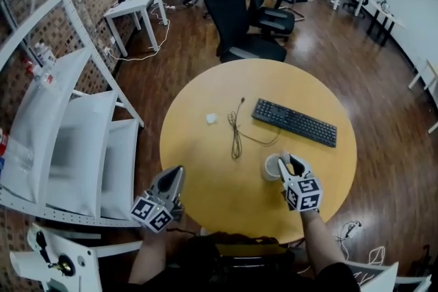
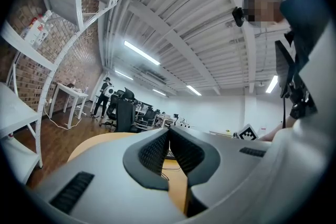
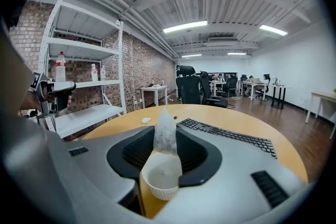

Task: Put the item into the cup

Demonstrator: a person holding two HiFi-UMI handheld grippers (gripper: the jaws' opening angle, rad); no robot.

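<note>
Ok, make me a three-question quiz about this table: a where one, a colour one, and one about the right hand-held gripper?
1. Where is the small white ribbed cup?
A. on the round yellow table, by the right hand-held gripper
B. on a shelf
C. on a chair
2. What colour is the long flat keyboard?
A. white
B. black
C. red
3. What is the right hand-held gripper doing?
A. resting open
B. pinching a small see-through pouch
C. lifting the cup
Answers: A, it stands on the tabletop; B, its keys are black; B, its jaws clamp the pouch.
</note>
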